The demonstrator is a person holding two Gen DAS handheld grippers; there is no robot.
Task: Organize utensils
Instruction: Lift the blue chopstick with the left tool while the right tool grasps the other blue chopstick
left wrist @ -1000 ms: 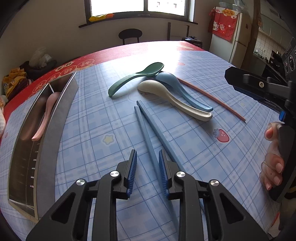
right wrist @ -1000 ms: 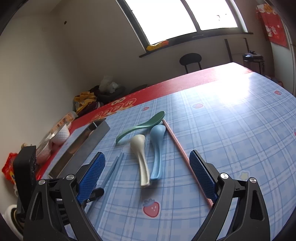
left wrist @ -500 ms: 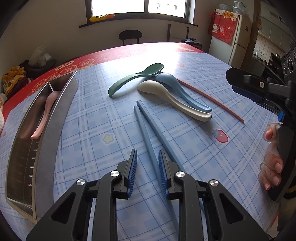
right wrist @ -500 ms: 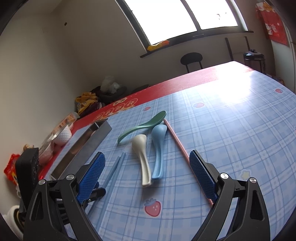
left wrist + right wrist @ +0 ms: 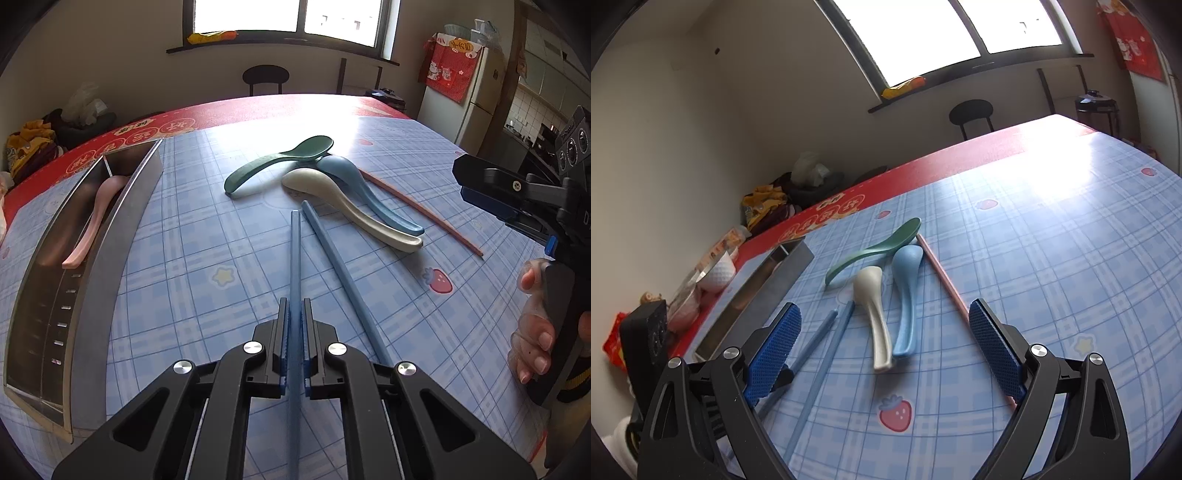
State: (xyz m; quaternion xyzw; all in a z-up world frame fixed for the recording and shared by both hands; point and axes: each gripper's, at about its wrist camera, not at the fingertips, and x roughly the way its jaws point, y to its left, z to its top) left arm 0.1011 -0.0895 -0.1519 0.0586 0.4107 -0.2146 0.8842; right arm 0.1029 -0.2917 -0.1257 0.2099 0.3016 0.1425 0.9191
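The left hand-held gripper (image 5: 294, 332) has just closed on one blue chopstick (image 5: 295, 258), its twin (image 5: 332, 254) on the tabletop (image 5: 184, 236) at 1 o'clock; held at its end, it could pivot and slip. The right hand-held gripper (image 5: 884, 345) gapes empty.

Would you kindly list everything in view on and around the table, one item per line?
Blue chopsticks: 2, blue; one clamped in the left tongs, the other lying just right of it.
Spoons: 3 loose, green, cream, blue, bowls clustered mid-table.
Pink spoon: 1, inside the metal tray.
Metal tray: 1, steel, left side of the table.
Pink chopstick: 1, right of the spoons.
Tablecloth: 1, blue plaid with a red border.
Stool: 1, black, beyond the table.
Fridge: 1, white, far right.
Left tongs: just closed, shut on a chopstick.
Right tongs: open, empty.
Hand: 1, holding the right tongs' grip.
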